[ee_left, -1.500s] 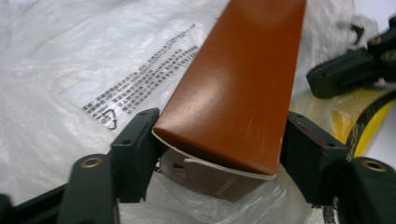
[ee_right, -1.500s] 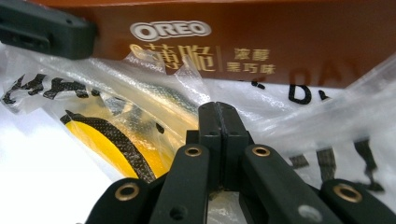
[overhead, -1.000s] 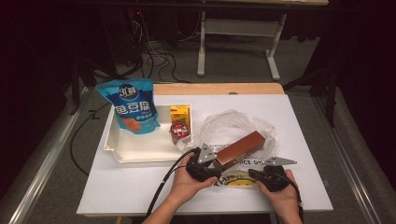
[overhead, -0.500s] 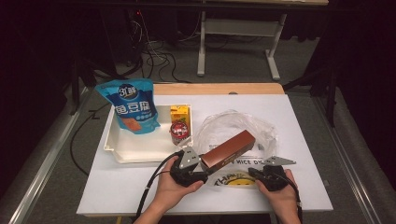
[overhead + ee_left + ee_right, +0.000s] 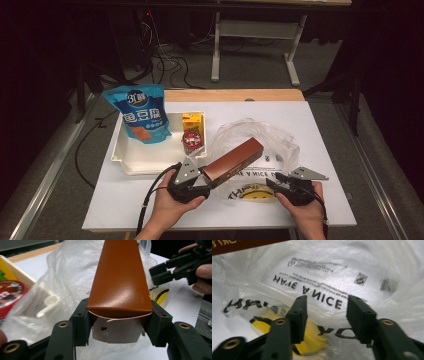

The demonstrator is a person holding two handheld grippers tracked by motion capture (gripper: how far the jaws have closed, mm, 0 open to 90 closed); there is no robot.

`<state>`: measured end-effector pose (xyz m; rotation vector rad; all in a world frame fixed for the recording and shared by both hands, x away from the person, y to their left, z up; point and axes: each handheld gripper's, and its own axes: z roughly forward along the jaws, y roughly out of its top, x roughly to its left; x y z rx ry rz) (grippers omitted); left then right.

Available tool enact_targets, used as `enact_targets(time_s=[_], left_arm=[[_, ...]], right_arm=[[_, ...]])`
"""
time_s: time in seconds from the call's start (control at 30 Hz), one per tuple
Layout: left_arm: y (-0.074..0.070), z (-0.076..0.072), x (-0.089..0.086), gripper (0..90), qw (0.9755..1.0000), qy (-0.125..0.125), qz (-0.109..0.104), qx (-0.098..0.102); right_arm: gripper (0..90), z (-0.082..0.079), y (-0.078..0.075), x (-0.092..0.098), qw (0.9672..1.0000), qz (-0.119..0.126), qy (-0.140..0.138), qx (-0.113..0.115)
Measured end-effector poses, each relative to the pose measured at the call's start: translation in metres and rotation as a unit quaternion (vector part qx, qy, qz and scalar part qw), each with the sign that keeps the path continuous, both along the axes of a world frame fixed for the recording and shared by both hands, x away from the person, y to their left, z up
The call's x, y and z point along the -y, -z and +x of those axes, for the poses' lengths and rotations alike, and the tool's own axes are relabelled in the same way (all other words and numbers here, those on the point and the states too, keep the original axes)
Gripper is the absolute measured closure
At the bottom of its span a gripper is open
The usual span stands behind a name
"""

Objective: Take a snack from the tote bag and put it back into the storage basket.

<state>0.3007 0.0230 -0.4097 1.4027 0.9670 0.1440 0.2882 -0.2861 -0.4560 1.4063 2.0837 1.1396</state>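
1. The blue snack pouch (image 5: 141,114) leans on the far left wall of the white tray (image 5: 145,161), hiding that corner; beside it a yellow carton (image 5: 193,123) and a red round tin (image 5: 192,141), whose print is too small to read.
2. The left gripper (image 5: 200,176) pinches the near end of the brown box (image 5: 233,159), pads pressed on both sides; the box slants up over the clear plastic bag (image 5: 272,136), its far end cut off in the left gripper view.
3. The right gripper (image 5: 279,184) has just been opening: jaws spread, nothing between them, bag film with black lettering and a yellow face just beyond.
4. The white tabletop (image 5: 330,150) lies bare to the right of the bag, right up to its edge; dark floor, cables and a desk frame beyond.
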Motion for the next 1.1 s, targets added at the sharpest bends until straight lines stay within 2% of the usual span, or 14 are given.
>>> enact_targets(time_s=[0.03,0.1,0.13,0.2,0.23,0.3,0.47,0.77,1.1], left_arm=[[0.0,0.0,-0.005,45.9,1.0,-0.006,0.001,0.001],[0.0,0.001,-0.008,45.9,1.0,-0.007,-0.001,-0.001],[0.0,0.001,-0.011,45.9,1.0,-0.009,-0.002,-0.002],[0.0,0.001,-0.014,45.9,0.9999,-0.011,-0.002,-0.003],[0.0,0.001,-0.016,45.9,0.9999,-0.012,-0.002,-0.004],[0.0,0.001,-0.021,45.9,0.9999,-0.016,-0.002,-0.004],[-0.001,0.0,-0.025,45.9,0.9998,-0.018,-0.002,-0.006],[-0.002,0.002,-0.04,46.0,0.9993,-0.036,0.009,0.004],[-0.011,0.005,-0.063,46.0,0.998,-0.062,-0.006,0.01]], right_arm=[[42.1,-0.001,-0.003,0.003,0.9999,0.005,0.001,0.011],[39.6,-0.002,-0.004,0.005,0.9998,0.006,-0.001,0.016],[33.0,-0.005,-0.008,0.007,0.9994,0.007,-0.003,0.033],[30.9,-0.006,-0.009,0.008,0.9994,0.01,-0.003,0.034],[26.2,-0.008,-0.011,0.009,0.9991,0.018,-0.005,0.039],[24.2,-0.011,-0.013,0.01,0.9989,0.015,-0.007,0.044],[23.9,-0.015,-0.014,0.013,0.9989,0.013,0.001,0.045],[24.3,-0.014,-0.013,0.013,0.9989,0.01,0.002,0.047],[24.8,-0.013,-0.011,0.013,0.9991,0.009,0.006,0.042]])
